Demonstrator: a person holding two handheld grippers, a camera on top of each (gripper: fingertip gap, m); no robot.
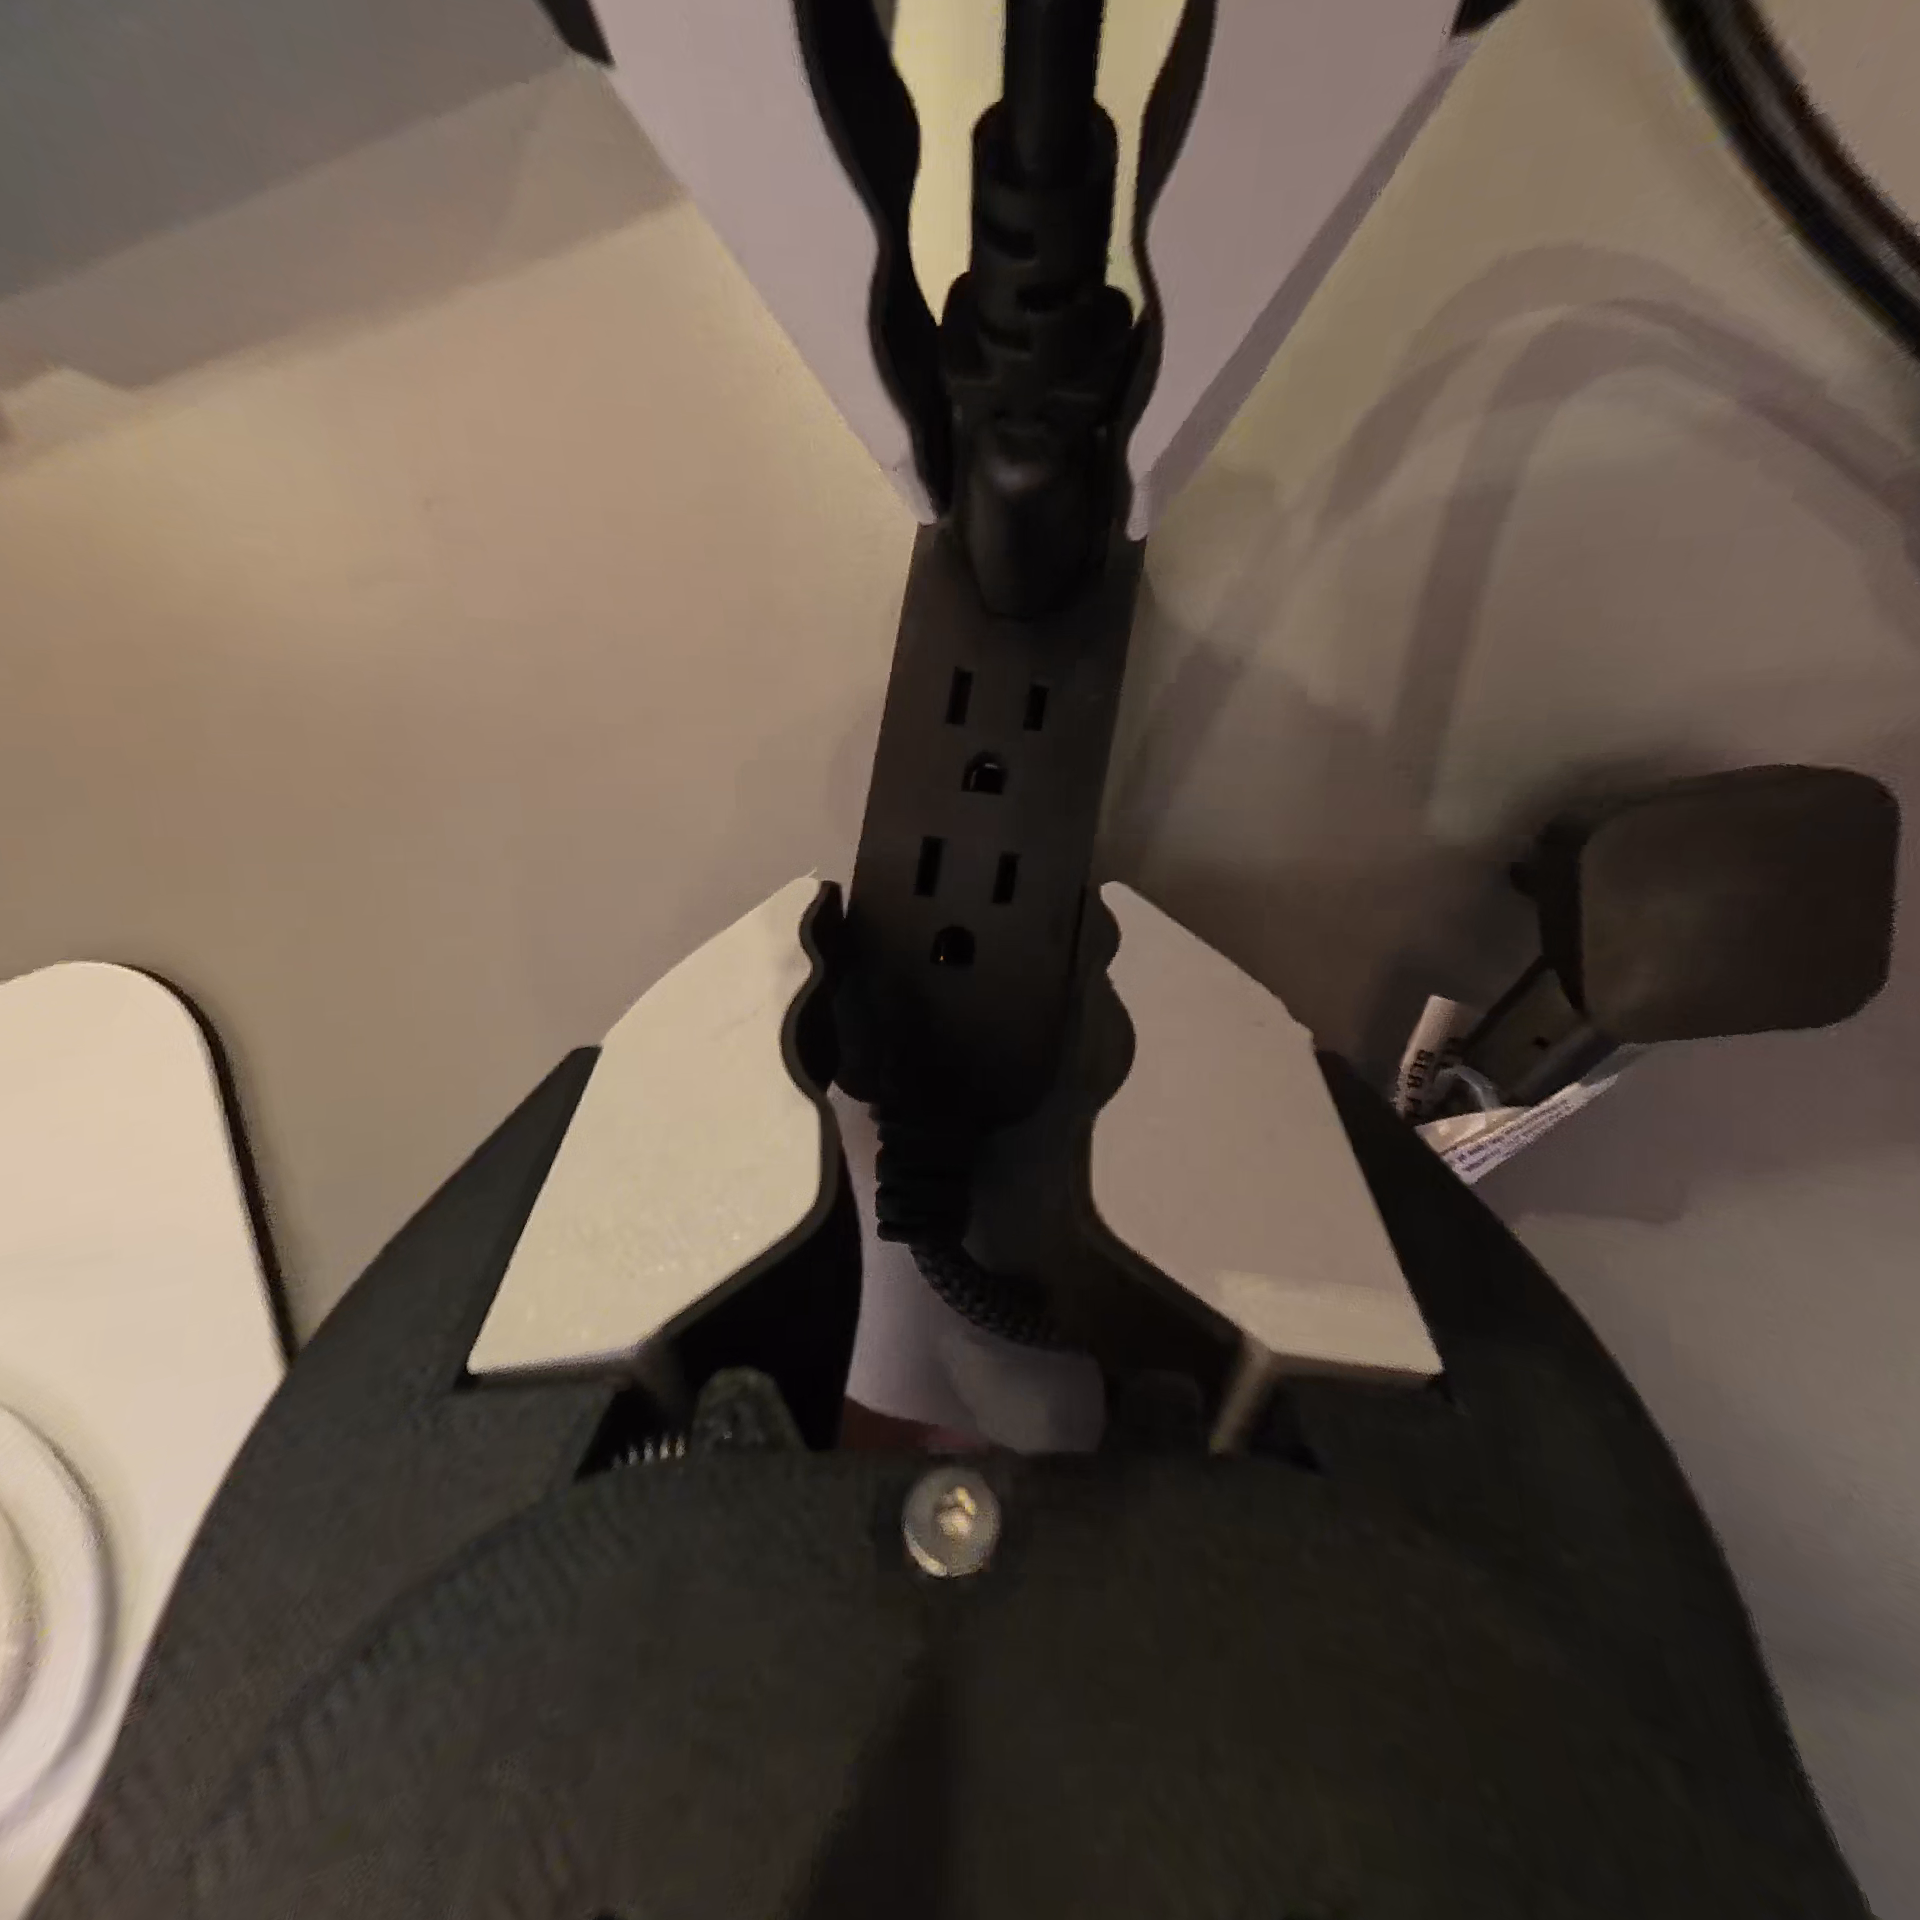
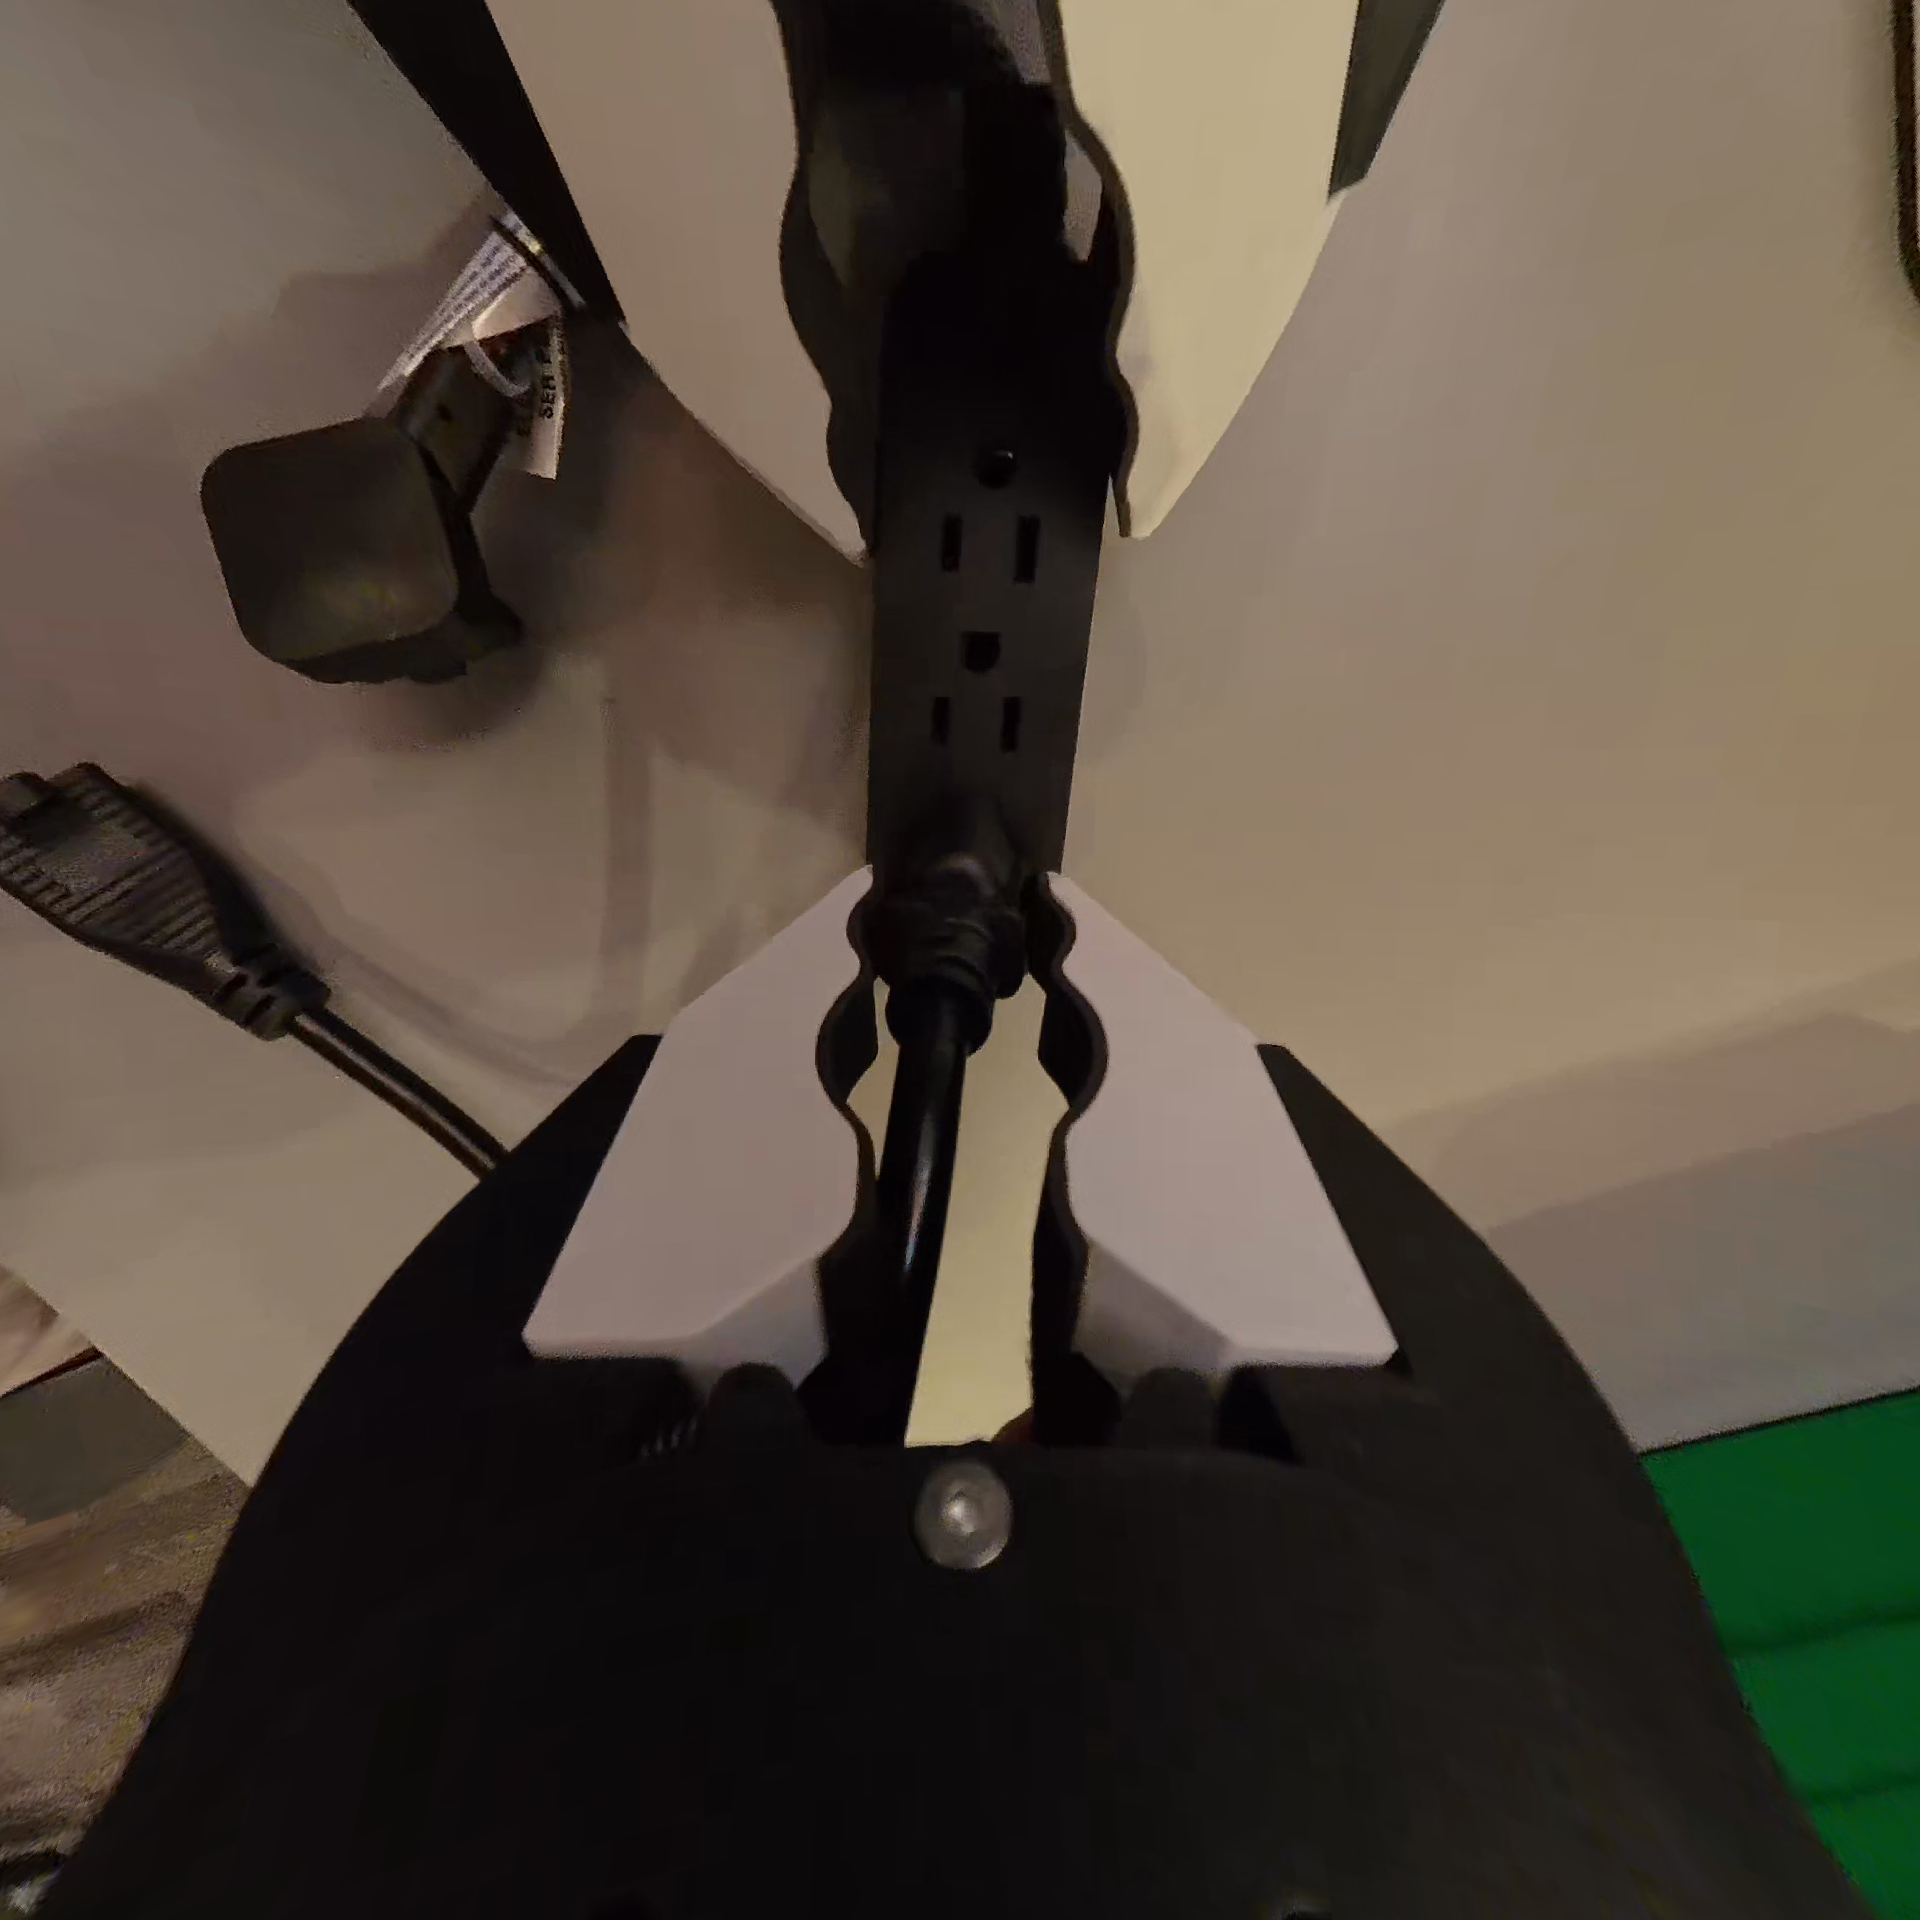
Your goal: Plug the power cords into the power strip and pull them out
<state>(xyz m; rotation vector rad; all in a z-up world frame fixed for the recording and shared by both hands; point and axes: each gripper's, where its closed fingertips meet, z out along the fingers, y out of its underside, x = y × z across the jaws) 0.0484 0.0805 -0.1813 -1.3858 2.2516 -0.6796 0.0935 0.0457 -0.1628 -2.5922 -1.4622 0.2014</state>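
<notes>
I am pinching the power strip (image 1: 971, 831) in my left tool (image 1: 961, 997) and the plug (image 2: 951, 914) in my right tool (image 2: 951, 935), seated in the far outlet; next: straight pull apart.

The power strip's (image 1: 987, 790) ends sit hidden inside both grippers; tag (image 2: 488, 312) print too small.

You've got a plain off-white table (image 1: 416, 623) under everything. On the table's left side lies a white slab (image 1: 104, 1143) with rounded corners and a dark edge, and a round white ring-shaped thing (image 1: 42, 1662) sits on it. Past the table's edge there's a green surface (image 2: 1787, 1610) on one side and speckled grey floor (image 2: 83, 1610) on the other.
</notes>
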